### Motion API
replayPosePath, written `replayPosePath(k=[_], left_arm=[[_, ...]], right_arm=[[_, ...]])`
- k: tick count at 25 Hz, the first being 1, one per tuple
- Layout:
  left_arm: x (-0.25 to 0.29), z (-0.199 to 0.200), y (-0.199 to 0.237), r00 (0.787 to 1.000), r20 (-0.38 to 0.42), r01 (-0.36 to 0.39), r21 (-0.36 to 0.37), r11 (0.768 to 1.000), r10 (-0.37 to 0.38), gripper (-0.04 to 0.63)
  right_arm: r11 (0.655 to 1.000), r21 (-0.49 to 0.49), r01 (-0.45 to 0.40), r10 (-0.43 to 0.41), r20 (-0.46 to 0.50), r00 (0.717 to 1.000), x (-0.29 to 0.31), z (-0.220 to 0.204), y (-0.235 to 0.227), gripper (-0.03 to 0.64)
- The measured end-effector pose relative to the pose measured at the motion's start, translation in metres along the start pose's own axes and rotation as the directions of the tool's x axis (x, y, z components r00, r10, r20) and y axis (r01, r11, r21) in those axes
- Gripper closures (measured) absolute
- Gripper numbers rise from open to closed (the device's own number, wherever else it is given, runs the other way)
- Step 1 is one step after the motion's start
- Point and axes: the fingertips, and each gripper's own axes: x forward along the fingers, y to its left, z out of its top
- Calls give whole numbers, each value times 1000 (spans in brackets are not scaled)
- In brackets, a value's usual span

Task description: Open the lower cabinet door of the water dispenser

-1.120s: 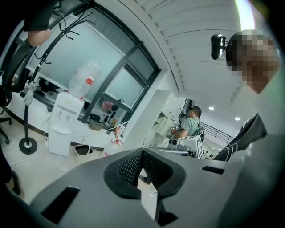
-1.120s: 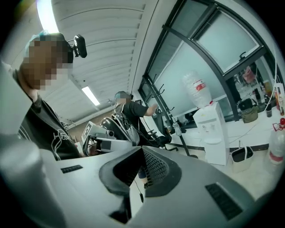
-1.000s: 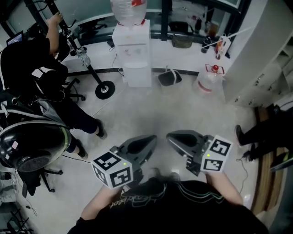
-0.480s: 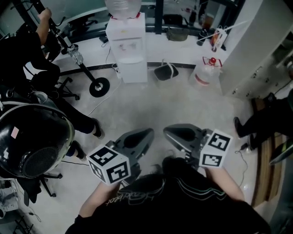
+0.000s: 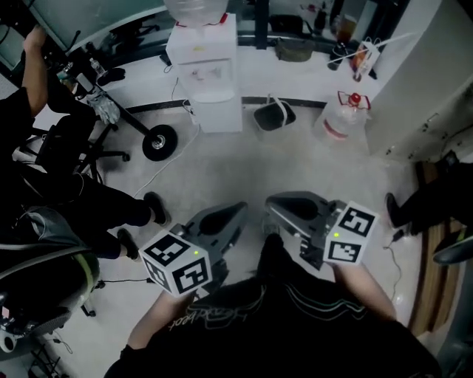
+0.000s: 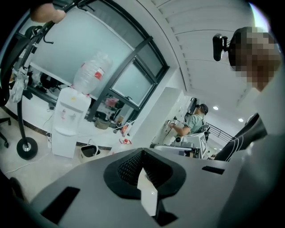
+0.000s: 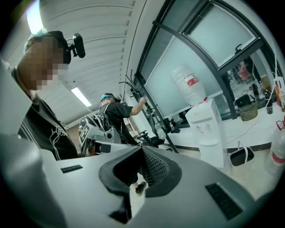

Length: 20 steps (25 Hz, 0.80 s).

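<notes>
Floor (image 5: pixel 229 181) holds stand (image 5: pixel 159 142), bin (image 5: pixel 274 117), jug (image 5: pixel 341 122) beside dispenser (image 5: pixel 208 77)

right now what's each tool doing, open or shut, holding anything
Left tool: closed, holding nothing.
Right tool: closed, holding nothing.

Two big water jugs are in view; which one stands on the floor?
The red-capped jug at the right, upright on the floor; the other jug sits inverted atop the water dispenser.
</notes>
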Motion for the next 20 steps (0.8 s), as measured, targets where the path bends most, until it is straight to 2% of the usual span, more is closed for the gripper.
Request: replayPosePath(k=[4, 8, 12, 20], left_arm=[[43, 17, 35, 999, -16, -29, -19, 999, 29, 595], [97, 39, 72, 998, -37, -54, -35, 998, 52, 595], [151, 58, 107, 997, -61, -57, -37, 998, 55, 595], [236, 68, 179, 990, -119, -80, -75, 994, 71, 595]], right_arm=[[1000, 24, -8, 8, -14, 1000, 12, 13, -57, 604], [1000, 3, -4, 4, -49, 999, 23, 30, -122, 604], [1000, 17, 17, -16, -70, 997, 27, 43, -190, 604], [997, 61, 48, -42, -108, 993, 45, 49, -310, 604]])
